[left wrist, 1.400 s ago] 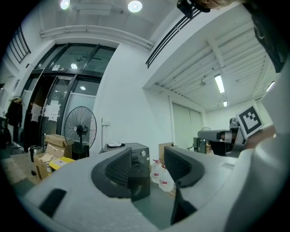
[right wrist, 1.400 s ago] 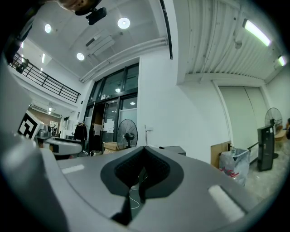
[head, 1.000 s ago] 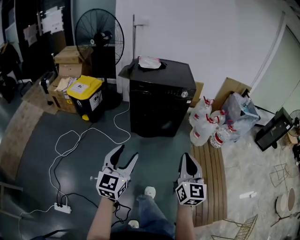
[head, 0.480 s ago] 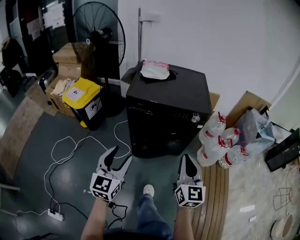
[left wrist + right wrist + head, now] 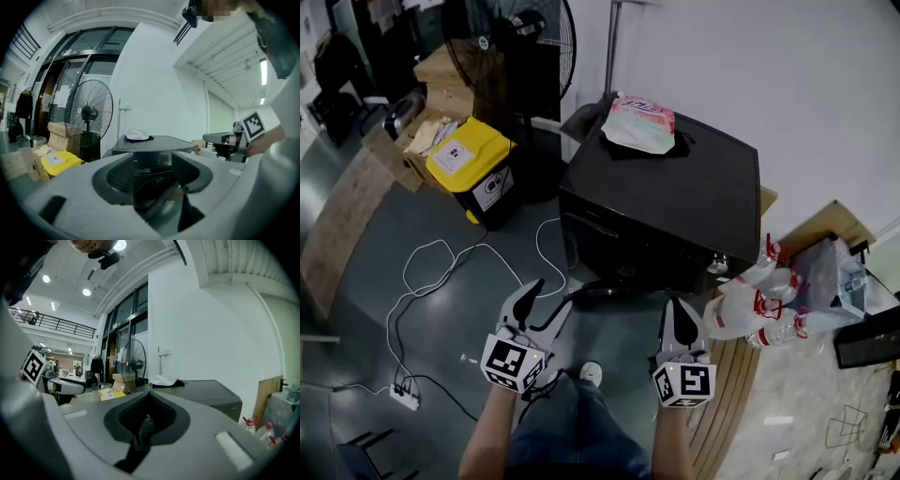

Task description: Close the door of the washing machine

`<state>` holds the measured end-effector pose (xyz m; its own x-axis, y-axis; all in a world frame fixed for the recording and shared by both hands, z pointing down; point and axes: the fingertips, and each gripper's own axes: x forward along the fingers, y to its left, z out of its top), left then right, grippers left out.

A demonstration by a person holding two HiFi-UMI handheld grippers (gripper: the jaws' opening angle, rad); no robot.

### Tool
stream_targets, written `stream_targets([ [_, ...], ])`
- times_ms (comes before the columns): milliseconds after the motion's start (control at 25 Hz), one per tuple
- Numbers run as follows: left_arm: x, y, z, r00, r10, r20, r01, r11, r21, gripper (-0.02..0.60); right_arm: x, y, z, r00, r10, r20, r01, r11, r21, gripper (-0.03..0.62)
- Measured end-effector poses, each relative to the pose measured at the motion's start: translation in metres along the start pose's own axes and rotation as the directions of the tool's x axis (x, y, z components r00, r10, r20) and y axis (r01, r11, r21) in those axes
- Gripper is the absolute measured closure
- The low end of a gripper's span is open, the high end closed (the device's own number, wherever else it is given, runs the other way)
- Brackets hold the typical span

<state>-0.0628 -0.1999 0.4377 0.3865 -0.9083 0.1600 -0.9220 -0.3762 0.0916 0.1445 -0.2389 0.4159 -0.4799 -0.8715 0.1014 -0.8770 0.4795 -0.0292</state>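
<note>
Before boxy matte-black washing machine (image 5: 675, 202), left gripper (image 5: 549, 298) apart, right gripper (image 5: 680, 307) together

Steep overhead; others level, facing washer (image 5: 694, 187)

Washing machine (image 5: 675, 202) at centre, back against the wall (image 5: 787, 84). On top, toward its rear left corner, a pouch (image 5: 639, 122) lying on a cloth (image 5: 661, 148). Door (image 5: 602, 291) swung out low at the front, just ahead of the left tongs (image 5: 551, 294). Right tongs (image 5: 680, 307) alongside, before the machine's right corner. Left of the machine, a bin (image 5: 473, 169), with boxes (image 5: 427, 103) beyond and a fan (image 5: 511, 37) behind. Right of it, bottles (image 5: 759, 305) on the floor (image 5: 366, 281). Cable (image 5: 431, 272) looping across the floor at left, down to a power strip (image 5: 401, 397).
</note>
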Motion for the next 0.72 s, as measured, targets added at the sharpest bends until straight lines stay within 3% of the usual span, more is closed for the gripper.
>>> stream_targets([
  [320,0.037,0.019,-0.057,0.991,-0.074,-0.115,0.075,0.997,0.002,0.341,0.040,0.006,-0.040,0.995,0.051,-0.091,-0.051,0.999,0.008,0.582],
  [720,0.084,0.012,-0.194,0.939,-0.191,-0.285,0.214,0.975,0.052,0.341,0.072,0.025,-0.133,0.966,0.178,-0.190,-0.181,0.983,0.000,0.582],
])
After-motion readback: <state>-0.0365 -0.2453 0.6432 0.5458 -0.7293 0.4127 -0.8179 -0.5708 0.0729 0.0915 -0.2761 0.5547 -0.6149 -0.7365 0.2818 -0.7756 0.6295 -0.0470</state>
